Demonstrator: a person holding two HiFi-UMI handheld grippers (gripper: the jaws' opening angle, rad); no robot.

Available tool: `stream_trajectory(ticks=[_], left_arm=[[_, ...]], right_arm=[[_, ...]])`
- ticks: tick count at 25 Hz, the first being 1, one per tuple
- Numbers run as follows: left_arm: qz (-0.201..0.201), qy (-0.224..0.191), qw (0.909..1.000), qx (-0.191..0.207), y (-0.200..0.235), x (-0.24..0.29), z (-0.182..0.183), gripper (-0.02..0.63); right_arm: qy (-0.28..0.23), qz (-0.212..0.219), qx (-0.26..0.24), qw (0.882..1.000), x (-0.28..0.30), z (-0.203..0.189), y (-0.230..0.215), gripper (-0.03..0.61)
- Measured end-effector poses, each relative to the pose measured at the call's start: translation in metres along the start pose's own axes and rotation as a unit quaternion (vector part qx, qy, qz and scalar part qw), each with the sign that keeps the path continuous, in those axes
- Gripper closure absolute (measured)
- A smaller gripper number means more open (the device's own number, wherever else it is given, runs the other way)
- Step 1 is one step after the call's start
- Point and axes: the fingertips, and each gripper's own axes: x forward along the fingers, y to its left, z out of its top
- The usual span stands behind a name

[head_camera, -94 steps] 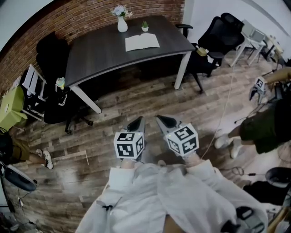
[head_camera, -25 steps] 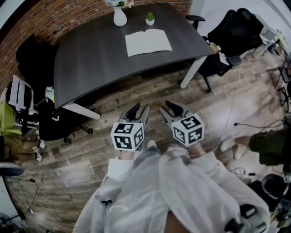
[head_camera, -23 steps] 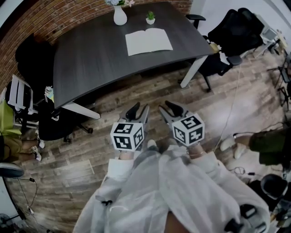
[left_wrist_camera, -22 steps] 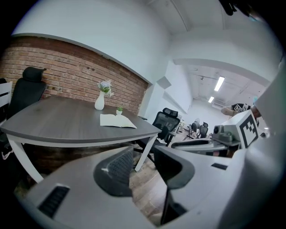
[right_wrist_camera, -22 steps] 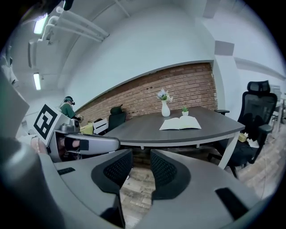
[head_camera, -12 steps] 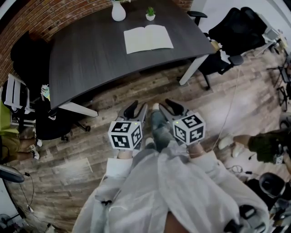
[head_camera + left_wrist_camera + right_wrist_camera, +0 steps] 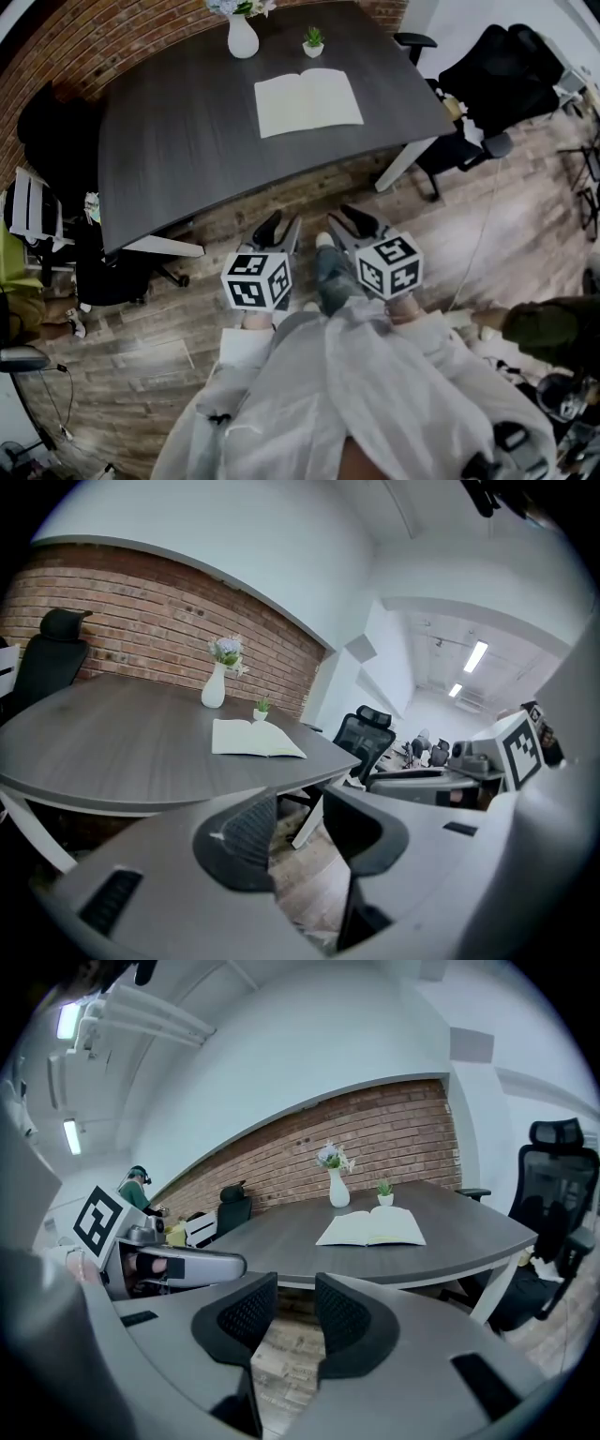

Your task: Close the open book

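An open book [image 7: 307,101] with pale pages lies flat on the dark grey table [image 7: 178,141], toward its far side; it also shows in the left gripper view as the book [image 7: 253,739] and in the right gripper view as the book [image 7: 372,1227]. My left gripper [image 7: 279,225] and right gripper [image 7: 339,218] hang side by side over the wooden floor, short of the table's near edge. Both stand open with nothing between their pads. A trouser leg and shoe show between them.
A white vase [image 7: 242,39] with flowers and a small potted plant [image 7: 314,39] stand behind the book. Black office chairs [image 7: 502,80] are at the right, another chair [image 7: 56,131] at the left. A cable [image 7: 473,253] runs across the floor. A second person's arm [image 7: 548,323] is at the right edge.
Both grippers and I have moved toward the table; the table and book look larger and closer in the head view. Jaw gaps look unchanged.
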Motion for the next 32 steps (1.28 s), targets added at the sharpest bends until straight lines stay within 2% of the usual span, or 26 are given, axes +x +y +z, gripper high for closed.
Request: stream_trajectory(ticks=[10,19,32], left_arm=[[0.04,-0.011,0.9989,-0.019,0.049,0.072,0.07,0.477],[0.056,-0.036,0.9973,-0.031,0.067,0.127,0.123,0.477],[0.07,-0.024,0.9966,-0.038,0.081,0.172,0.14,0.477]], right_arm=[[0.01,0.041,-0.027,0.999,0.078,0.067,-0.062,0.466],[0.013,0.078,-0.05,0.996,0.124,0.108,-0.101,0.466],[0.029,0.095,-0.059,0.993,0.152,0.12,-0.138,0.466]])
